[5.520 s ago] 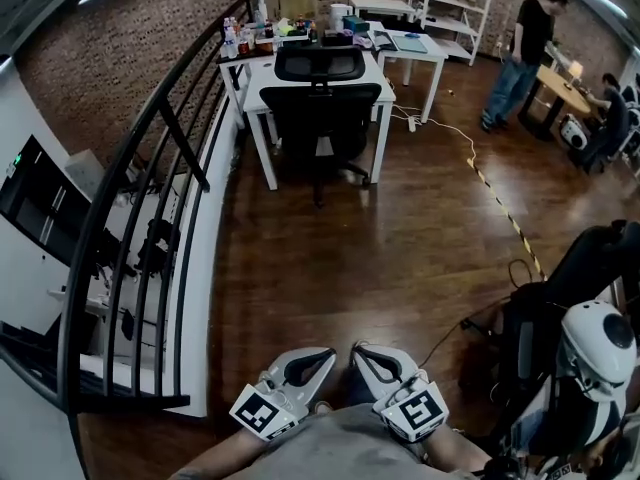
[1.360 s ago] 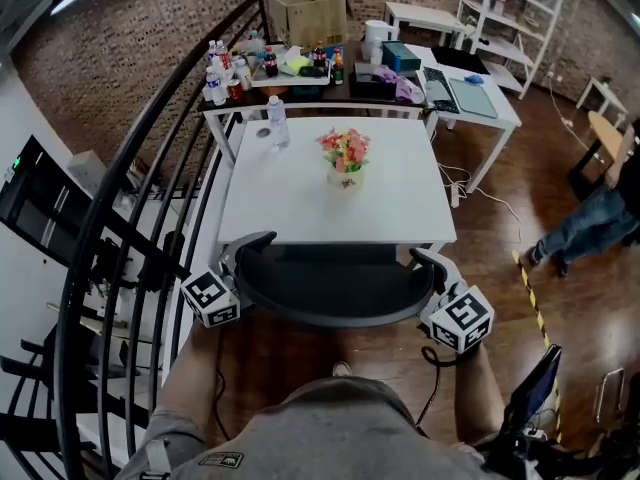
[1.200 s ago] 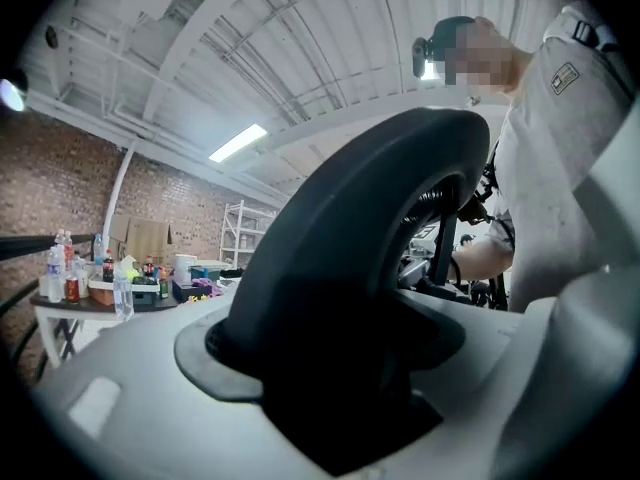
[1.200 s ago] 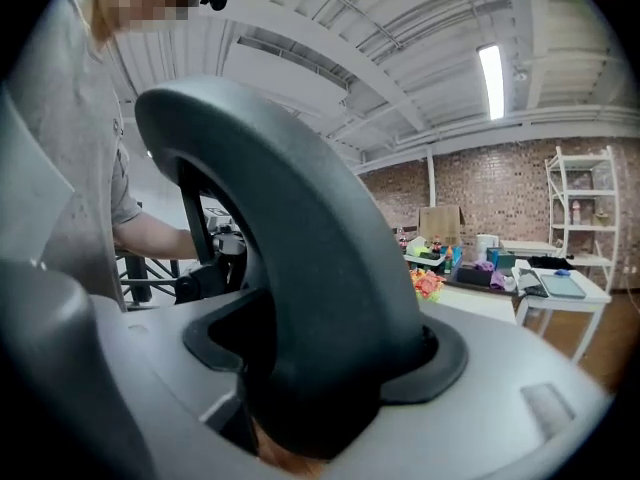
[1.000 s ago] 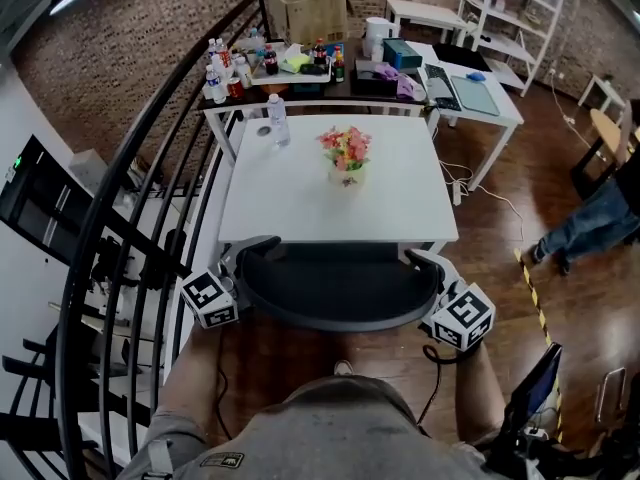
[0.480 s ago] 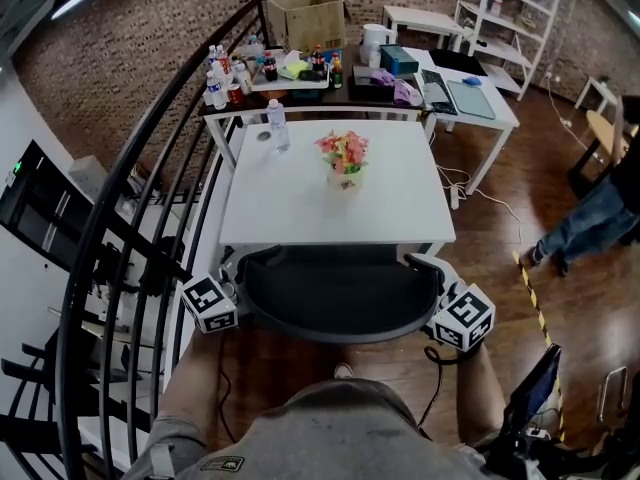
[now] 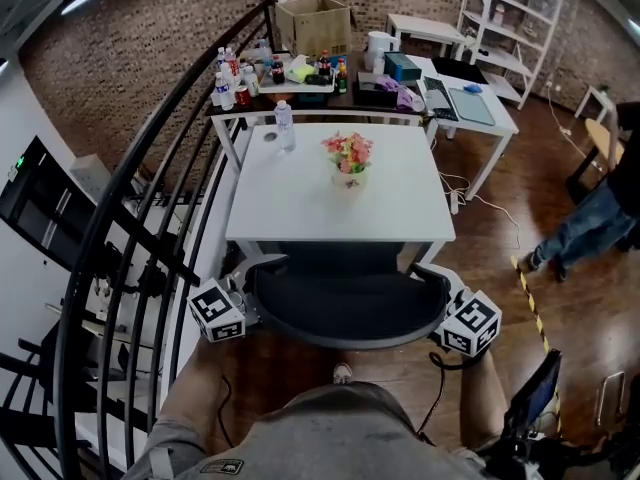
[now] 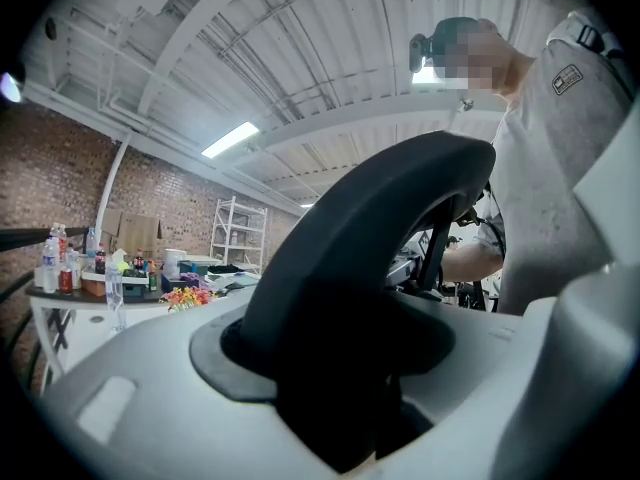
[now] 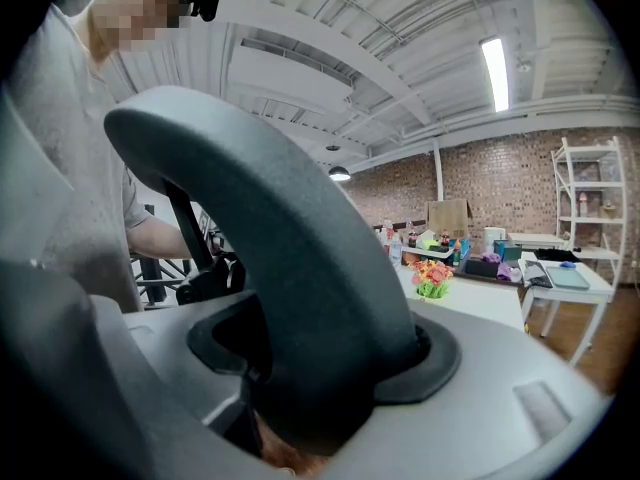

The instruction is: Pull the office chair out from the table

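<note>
The black office chair (image 7: 345,306) stands at the near edge of the white table (image 7: 300,203), its curved backrest toward me. My left gripper (image 7: 243,286) is at the backrest's left edge and my right gripper (image 7: 437,280) at its right edge. In the left gripper view the dark backrest edge (image 8: 360,268) fills the space between the left gripper's (image 8: 335,408) grey jaws, which have just been closing on it. The right gripper view shows the same: the backrest edge (image 9: 270,248) sits clamped in the right gripper (image 9: 300,408).
A flower pot (image 7: 348,158) and a water bottle (image 7: 285,126) stand on the table. A black stair railing (image 7: 130,218) runs close on the left. Behind are a cluttered table (image 7: 300,68) and a white desk (image 7: 465,103). A person (image 7: 600,208) stands at the right.
The chair's backrest and both grippers have come toward me, away from the table's near edge. The table's contents have not moved.
</note>
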`<control>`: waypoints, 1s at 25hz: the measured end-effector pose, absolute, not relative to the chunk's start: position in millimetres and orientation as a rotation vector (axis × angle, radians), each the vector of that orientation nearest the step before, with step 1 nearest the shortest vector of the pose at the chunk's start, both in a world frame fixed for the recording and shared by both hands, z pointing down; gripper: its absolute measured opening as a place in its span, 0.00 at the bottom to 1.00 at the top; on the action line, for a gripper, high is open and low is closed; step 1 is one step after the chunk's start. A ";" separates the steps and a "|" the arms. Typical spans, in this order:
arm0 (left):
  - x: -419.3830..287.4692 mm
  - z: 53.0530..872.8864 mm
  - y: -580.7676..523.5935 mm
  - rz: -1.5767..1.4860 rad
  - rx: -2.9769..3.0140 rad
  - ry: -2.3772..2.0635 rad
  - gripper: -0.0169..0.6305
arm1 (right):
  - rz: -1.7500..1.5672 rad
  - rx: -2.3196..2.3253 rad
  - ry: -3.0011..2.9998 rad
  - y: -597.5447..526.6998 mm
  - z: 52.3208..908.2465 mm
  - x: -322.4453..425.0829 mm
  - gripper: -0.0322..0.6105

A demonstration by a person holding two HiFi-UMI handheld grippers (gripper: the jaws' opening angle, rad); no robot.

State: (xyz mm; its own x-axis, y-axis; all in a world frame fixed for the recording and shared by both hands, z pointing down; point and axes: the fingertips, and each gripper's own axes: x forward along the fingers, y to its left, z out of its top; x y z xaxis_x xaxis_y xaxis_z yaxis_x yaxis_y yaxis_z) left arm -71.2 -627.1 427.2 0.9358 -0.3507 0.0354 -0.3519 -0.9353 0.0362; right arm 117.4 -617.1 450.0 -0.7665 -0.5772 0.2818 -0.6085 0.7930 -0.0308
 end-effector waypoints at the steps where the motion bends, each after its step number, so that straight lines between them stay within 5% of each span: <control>1: -71.9 427.1 -621.6 0.043 3.053 -0.551 0.45 | 0.176 0.919 -2.724 -611.8 449.6 117.1 0.54; 25: -87.6 423.1 -479.9 0.042 3.047 -0.488 0.42 | 0.225 0.956 -2.704 -468.2 450.3 101.9 0.54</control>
